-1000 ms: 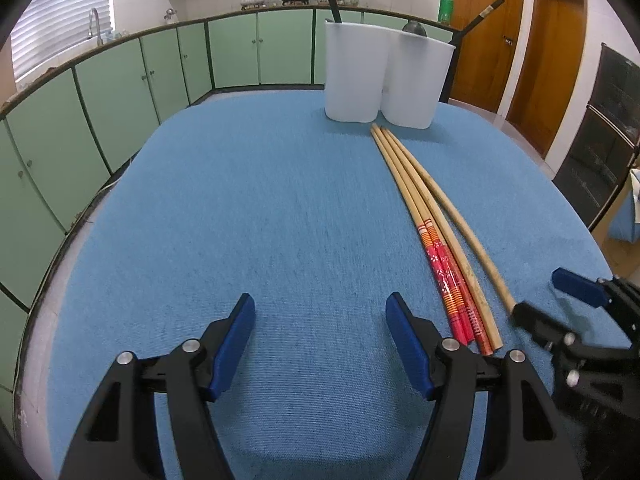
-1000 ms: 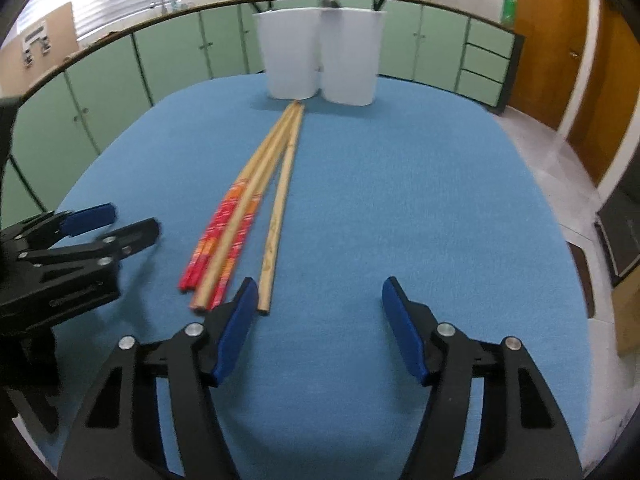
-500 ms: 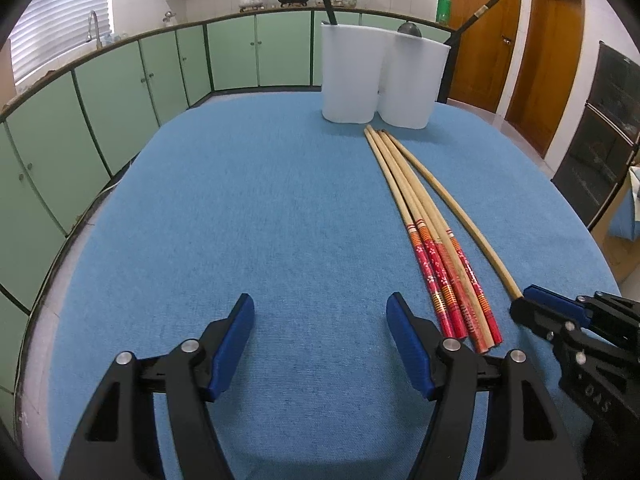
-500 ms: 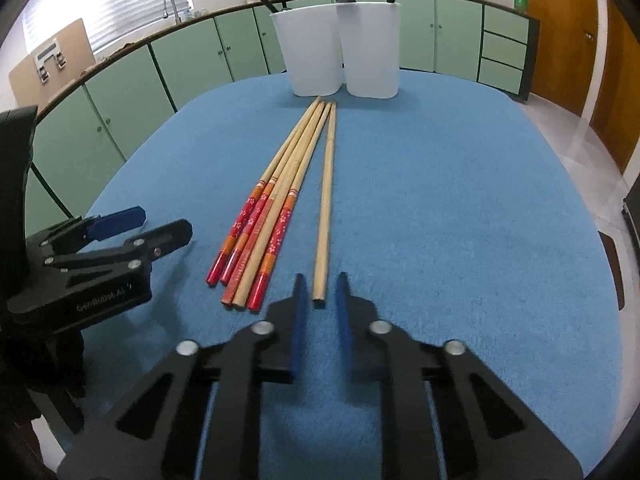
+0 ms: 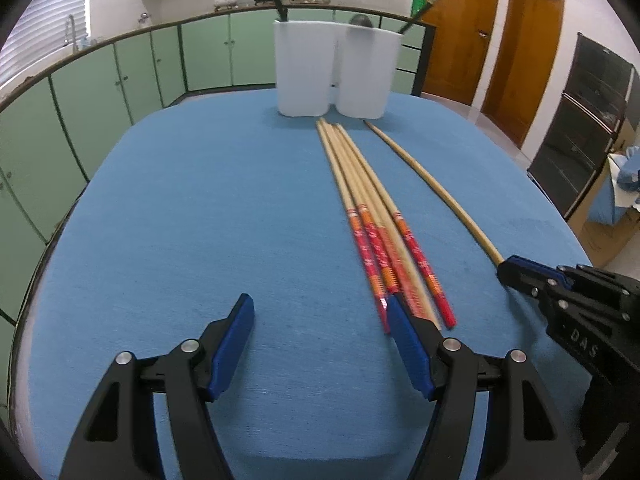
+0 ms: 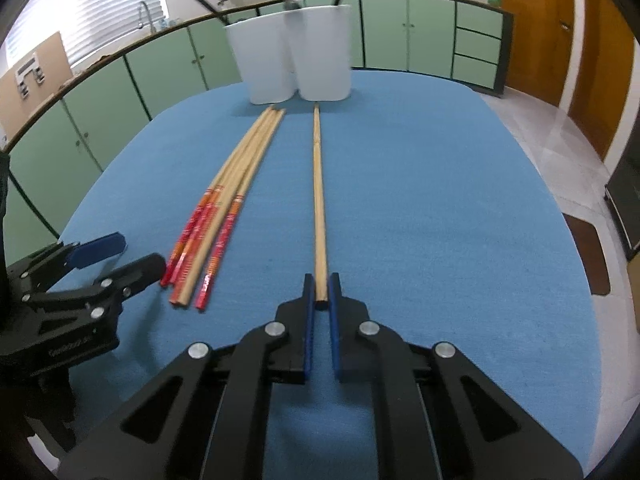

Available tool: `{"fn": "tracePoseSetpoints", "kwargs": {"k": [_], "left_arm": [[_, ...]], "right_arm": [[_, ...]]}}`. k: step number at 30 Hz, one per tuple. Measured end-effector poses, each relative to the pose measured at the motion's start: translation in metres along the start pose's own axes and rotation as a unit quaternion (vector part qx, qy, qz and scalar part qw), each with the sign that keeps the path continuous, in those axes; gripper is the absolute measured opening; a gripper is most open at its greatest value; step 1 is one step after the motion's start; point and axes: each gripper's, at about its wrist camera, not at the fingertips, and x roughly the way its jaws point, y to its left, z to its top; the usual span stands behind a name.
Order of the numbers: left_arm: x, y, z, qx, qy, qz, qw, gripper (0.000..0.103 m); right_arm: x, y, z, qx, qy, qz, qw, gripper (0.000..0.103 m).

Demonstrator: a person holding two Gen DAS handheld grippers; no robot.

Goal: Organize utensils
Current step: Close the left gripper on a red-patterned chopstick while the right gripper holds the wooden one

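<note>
My right gripper (image 6: 321,280) is shut on the near end of a plain wooden chopstick (image 6: 319,184), which lies apart from the others and points at the holders. In the left wrist view the chopstick (image 5: 432,188) runs into the right gripper (image 5: 505,267) at the right. Several red-handled chopsticks (image 5: 376,224) lie bundled mid-table; they also show in the right wrist view (image 6: 228,200). My left gripper (image 5: 320,322) is open and empty, its right finger by the bundle's red ends. Two white utensil holders (image 5: 332,68) stand at the table's far edge, with dark utensils inside.
The table has a blue cloth (image 5: 200,200). Green cabinets (image 5: 120,80) run behind and to the left. Wooden doors (image 5: 532,40) and a dark oven unit (image 5: 584,120) stand to the right.
My right gripper has shut on the plain chopstick and drawn it sideways, away from the red-handled bundle. My left gripper has stayed open and shifted closer to the bundle.
</note>
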Motion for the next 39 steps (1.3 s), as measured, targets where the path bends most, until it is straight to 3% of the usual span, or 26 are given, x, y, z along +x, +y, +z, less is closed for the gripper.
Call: {"fn": "tracePoseSetpoints", "kwargs": {"k": [7, 11, 20, 23, 25, 31, 39], "left_arm": [[0.004, -0.005, -0.001, 0.01, 0.007, 0.012, 0.9999, 0.068], [0.004, -0.003, -0.003, 0.011, 0.008, 0.039, 0.9992, 0.069], [0.005, 0.0, -0.004, 0.0, 0.008, 0.048, 0.9988, 0.068], [0.004, 0.0, -0.004, -0.003, 0.006, 0.04, 0.9992, 0.057], [0.004, -0.003, -0.004, -0.002, 0.004, 0.031, 0.9995, 0.042], [0.004, -0.01, -0.005, 0.002, 0.002, 0.013, 0.9999, 0.012], [0.001, -0.012, -0.005, 0.0, -0.001, 0.011, 0.9999, 0.006]], "right_arm": [[0.001, -0.005, -0.001, 0.005, 0.0, 0.0, 1.0, 0.006], [0.0, -0.007, -0.001, 0.007, 0.0, 0.003, 1.0, 0.006], [0.0, -0.006, -0.001, 0.004, 0.002, 0.0, 1.0, 0.007], [0.0, -0.007, -0.001, 0.006, 0.002, 0.002, 1.0, 0.007], [0.0, -0.006, -0.001, 0.004, 0.003, 0.0, 1.0, 0.007], [0.001, -0.004, -0.001, 0.0, 0.004, -0.005, 1.0, 0.007], [0.001, -0.001, -0.001, -0.003, 0.001, -0.008, 1.0, 0.006]]}}
